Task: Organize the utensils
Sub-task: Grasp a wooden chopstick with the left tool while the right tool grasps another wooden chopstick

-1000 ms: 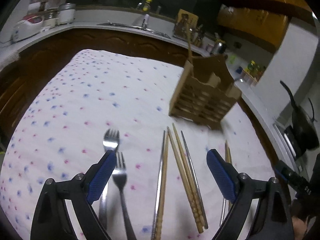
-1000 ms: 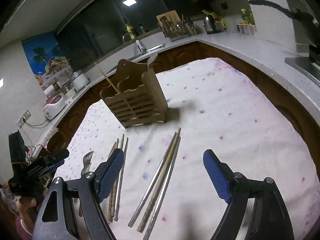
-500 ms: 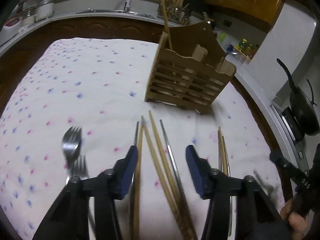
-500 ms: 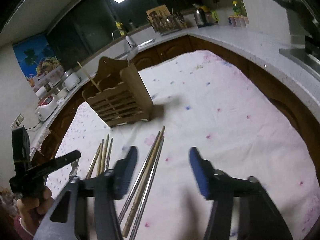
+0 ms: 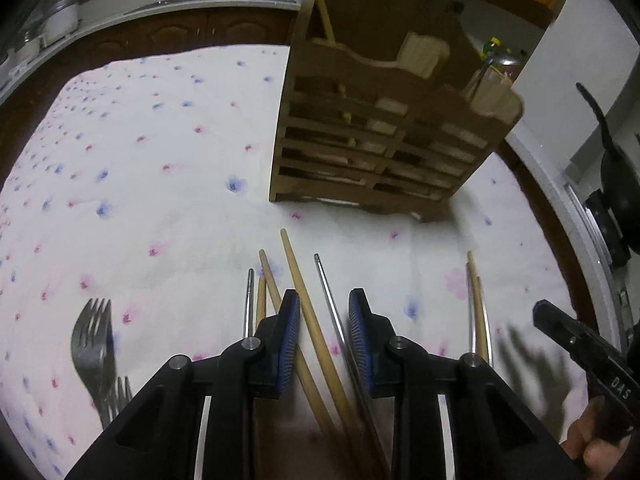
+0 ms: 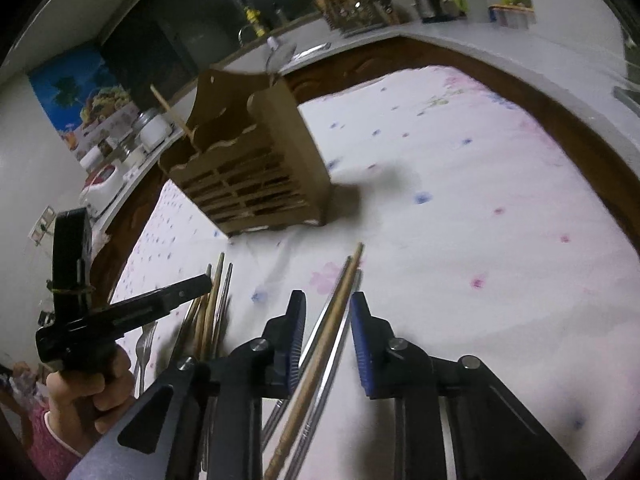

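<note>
Only left view shows forks (image 5: 91, 344).

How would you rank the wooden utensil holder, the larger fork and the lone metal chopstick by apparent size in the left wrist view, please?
1. Wooden utensil holder, clearly largest.
2. Metal chopstick and fork: unsure. The tool hides the chopstick's lower end, and the fork is wider but shorter.

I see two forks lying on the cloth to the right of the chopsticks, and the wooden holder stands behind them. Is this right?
Not quite. In the left wrist view the two forks lie on the cloth to the left of the chopsticks, not to the right. The wooden holder does stand behind them, as you say.
</note>
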`<control>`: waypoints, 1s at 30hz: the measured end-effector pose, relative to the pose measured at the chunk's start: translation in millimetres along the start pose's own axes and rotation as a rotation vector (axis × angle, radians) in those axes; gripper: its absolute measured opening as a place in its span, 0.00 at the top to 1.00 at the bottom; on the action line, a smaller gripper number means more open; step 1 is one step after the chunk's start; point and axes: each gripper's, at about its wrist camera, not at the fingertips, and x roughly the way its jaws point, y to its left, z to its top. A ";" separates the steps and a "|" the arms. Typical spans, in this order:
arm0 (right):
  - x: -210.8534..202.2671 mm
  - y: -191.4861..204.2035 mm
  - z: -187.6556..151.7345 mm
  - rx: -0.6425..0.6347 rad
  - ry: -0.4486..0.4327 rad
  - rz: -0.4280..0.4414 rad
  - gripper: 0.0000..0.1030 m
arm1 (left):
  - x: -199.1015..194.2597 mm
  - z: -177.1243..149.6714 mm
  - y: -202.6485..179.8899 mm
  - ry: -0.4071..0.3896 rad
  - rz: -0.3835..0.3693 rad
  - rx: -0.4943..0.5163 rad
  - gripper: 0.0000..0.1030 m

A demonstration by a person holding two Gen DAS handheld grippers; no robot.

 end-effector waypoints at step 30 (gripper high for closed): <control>60.3 -10.2 29.0 -0.060 0.160 -0.133 0.92 | 58.0 27.9 -22.3 0.094 0.059 0.118 0.87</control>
